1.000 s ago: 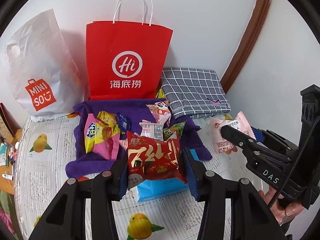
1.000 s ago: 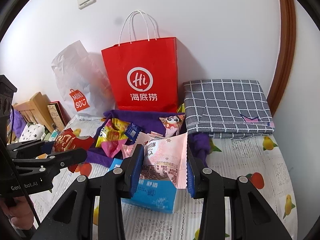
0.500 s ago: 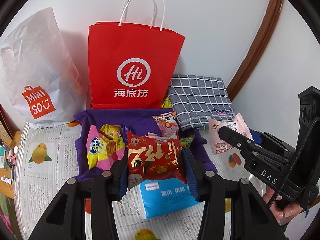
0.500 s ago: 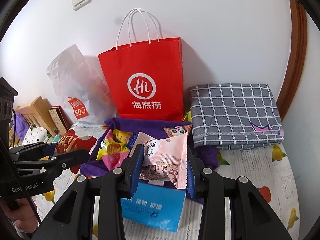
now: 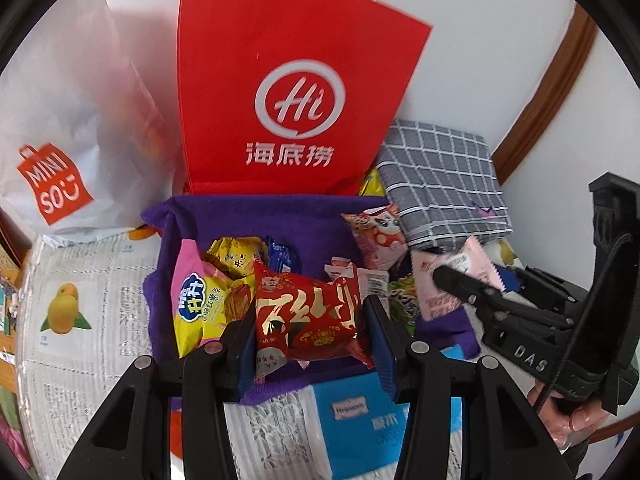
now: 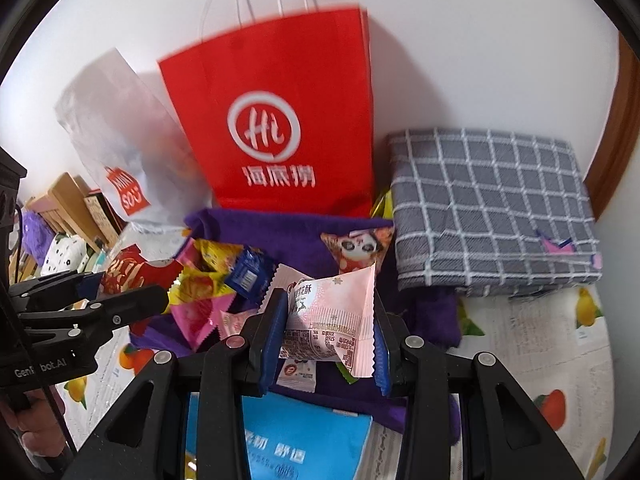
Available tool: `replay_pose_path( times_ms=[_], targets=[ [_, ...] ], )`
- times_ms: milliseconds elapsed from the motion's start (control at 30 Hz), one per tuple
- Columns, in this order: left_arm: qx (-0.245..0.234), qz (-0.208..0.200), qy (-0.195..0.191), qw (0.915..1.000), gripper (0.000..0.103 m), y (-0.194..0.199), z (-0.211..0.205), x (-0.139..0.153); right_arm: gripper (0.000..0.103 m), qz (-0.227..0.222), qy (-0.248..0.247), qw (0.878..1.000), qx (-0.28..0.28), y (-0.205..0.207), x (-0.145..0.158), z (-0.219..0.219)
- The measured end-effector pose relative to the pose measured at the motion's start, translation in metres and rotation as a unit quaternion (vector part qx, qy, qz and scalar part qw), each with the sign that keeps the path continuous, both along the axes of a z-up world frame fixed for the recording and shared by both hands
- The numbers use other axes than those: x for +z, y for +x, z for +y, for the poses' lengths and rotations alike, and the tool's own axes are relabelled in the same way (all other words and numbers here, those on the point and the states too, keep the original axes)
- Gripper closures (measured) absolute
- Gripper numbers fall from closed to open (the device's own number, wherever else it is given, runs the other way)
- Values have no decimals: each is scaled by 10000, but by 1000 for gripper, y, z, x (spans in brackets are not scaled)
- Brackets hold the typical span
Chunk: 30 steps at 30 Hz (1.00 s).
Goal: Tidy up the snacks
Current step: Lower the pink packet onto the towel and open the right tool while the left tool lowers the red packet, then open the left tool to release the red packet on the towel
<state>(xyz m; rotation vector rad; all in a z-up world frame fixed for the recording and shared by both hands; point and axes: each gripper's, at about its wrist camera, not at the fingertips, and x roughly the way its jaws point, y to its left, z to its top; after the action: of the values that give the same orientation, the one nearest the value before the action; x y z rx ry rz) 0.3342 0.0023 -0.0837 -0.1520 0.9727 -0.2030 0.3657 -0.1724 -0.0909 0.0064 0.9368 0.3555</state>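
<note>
White wall [image 6: 460, 40], brown wooden trim [image 5: 552, 92], daylight.

Two claws: left claw [image 5: 310, 334], right claw [image 6: 326, 330]. One red paper bag [image 5: 292, 92]. One white plastic bag [image 5: 60, 128]. One purple towel [image 5: 256, 220]. One folded checked cloth [image 6: 492, 204]. One blue tissue pack [image 5: 360, 420].

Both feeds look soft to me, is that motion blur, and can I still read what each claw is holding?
Right wrist view: red bag smeared, pink packet in the right claw sharp. Left wrist view: milder blur on the bag, red packet in the left claw crisp. Both bend at the edges.
</note>
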Motion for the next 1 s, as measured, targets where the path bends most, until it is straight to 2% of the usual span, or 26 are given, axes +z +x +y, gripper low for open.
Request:
replay_pose_path(
  times_ms=[67,233,633,733,800,1000],
  targets=[
    [-12,108,-21,9999,57,7,0,-11,65,180,-63,9998,74,9,-12,4],
    [-19,372,38,9993,57,19,-3,-35,65,261,-175,9994,129,23,-30,14],
    [87,514,85,9986,57,29,4,-49,62,346,-565,9975,241,30,-46,25],
    [83,516,47,9986,55,30,3,-51,53,289,-653,9972,213,30,-45,23],
    [89,516,42,9986,49,31,4,-50,47,231,-684,9972,197,28,-41,23],
    [51,331,91,9994,31,21,2,-32,44,0,-594,9982,-6,14,-15,12]
  ],
)
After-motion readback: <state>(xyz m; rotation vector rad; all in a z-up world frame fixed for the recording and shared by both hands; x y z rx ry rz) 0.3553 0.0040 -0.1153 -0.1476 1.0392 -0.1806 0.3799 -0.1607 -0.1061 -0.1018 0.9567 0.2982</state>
